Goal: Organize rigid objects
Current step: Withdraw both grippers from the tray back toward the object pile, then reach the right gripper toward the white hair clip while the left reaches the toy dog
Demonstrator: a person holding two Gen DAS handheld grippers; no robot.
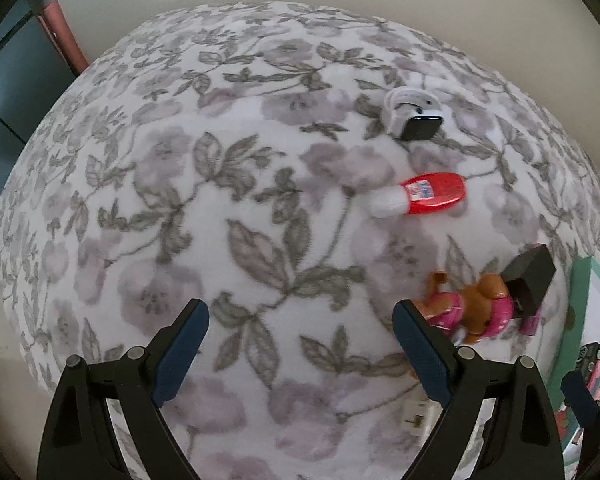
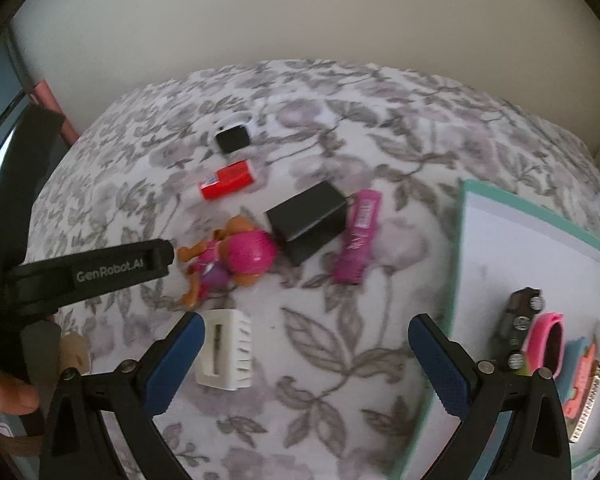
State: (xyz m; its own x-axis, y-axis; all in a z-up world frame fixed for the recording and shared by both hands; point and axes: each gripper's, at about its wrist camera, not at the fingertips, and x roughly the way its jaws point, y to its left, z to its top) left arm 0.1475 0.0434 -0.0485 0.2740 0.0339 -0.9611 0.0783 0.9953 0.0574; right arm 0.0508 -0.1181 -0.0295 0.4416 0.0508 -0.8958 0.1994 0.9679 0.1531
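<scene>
Loose objects lie on a floral blanket (image 1: 260, 200): a smartwatch with a white band (image 1: 412, 114) (image 2: 233, 136), a red bottle with a white cap (image 1: 420, 196) (image 2: 227, 181), a brown and pink toy dog (image 1: 472, 308) (image 2: 232, 260), a black box (image 1: 530, 280) (image 2: 308, 220), a magenta tube (image 2: 360, 236) and a white plug adapter (image 2: 226, 354) (image 1: 418, 416). My left gripper (image 1: 300, 348) is open and empty, left of the toy dog. My right gripper (image 2: 304, 356) is open and empty above the blanket, the adapter just inside its left finger.
A teal-rimmed white tray (image 2: 540, 240) at the right holds a dark toy car (image 2: 518, 320), a pink band (image 2: 546, 344) and other small items. The tray also shows in the left wrist view (image 1: 580, 300). A wall stands behind the bed.
</scene>
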